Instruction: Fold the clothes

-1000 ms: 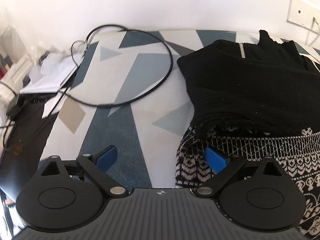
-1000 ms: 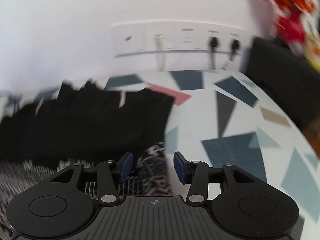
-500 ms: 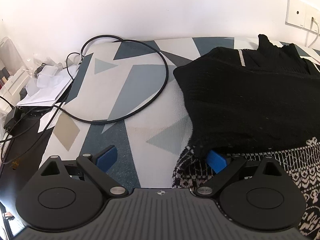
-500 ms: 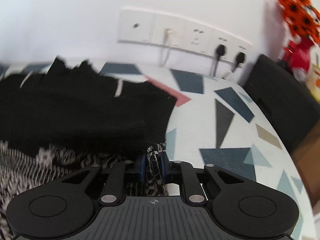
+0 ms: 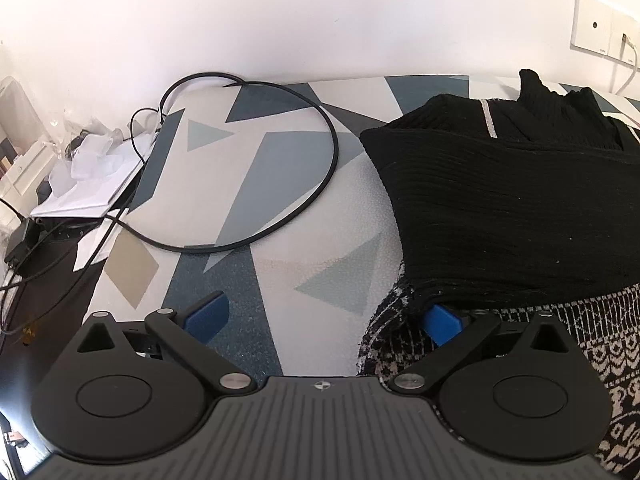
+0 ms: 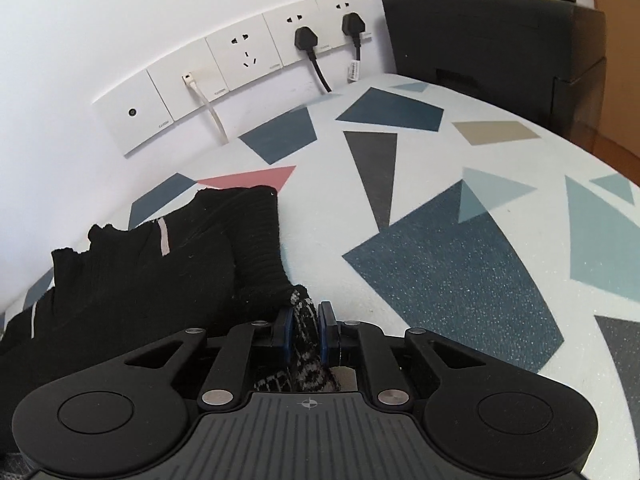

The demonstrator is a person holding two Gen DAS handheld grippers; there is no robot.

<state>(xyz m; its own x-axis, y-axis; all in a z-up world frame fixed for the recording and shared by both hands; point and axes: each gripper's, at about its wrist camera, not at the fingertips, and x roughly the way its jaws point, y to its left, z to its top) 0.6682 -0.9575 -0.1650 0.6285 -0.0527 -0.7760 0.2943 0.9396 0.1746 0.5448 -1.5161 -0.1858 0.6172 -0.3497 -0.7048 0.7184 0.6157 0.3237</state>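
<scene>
A black knit sweater (image 5: 512,208) with a black-and-white patterned lower part (image 5: 600,340) lies on the patterned table; its black upper part is folded over the patterned part. My left gripper (image 5: 324,316) is open wide at the sweater's left edge; its right fingertip (image 5: 442,322) sits under the black fold, on the patterned knit. My right gripper (image 6: 305,328) is shut on the patterned corner (image 6: 302,320) of the sweater (image 6: 132,280) and holds it lifted off the table.
A black cable loop (image 5: 320,184) lies on the table left of the sweater, with papers and clutter (image 5: 84,180) beyond the left edge. Wall sockets with plugs (image 6: 308,40) and a black box (image 6: 500,36) stand behind the table's right side.
My right gripper closed on the patterned corner and lifted it, tilting. My left gripper moved forward so its right finger went under the black fold.
</scene>
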